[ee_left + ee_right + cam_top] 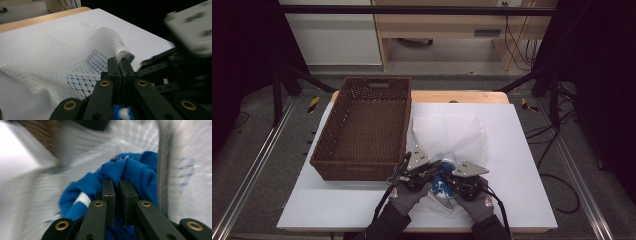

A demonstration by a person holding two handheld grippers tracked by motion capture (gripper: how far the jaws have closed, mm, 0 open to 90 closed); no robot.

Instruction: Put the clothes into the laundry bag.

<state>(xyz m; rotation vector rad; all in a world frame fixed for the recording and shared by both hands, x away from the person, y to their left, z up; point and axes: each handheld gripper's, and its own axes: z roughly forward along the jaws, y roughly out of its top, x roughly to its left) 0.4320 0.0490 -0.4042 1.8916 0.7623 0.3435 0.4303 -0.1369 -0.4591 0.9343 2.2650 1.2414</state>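
A white mesh laundry bag (449,131) lies on the white table, right of the basket. Its near edge is lifted, and my left gripper (120,62) is shut on that edge; the same gripper (436,166) sits at the bag's near end in the high view. A blue garment (135,167) with a small white label (82,198) is bunched at the bag's mouth and shows blue (85,80) through the mesh. My right gripper (117,183) is shut on a fold of this garment (442,187), close beside the left one.
A brown wicker basket (359,169) stands on the left half of the white table (517,165), right next to the bag. Gloved hands come in at the front edge. Bare table surface lies right of the bag and along the front left.
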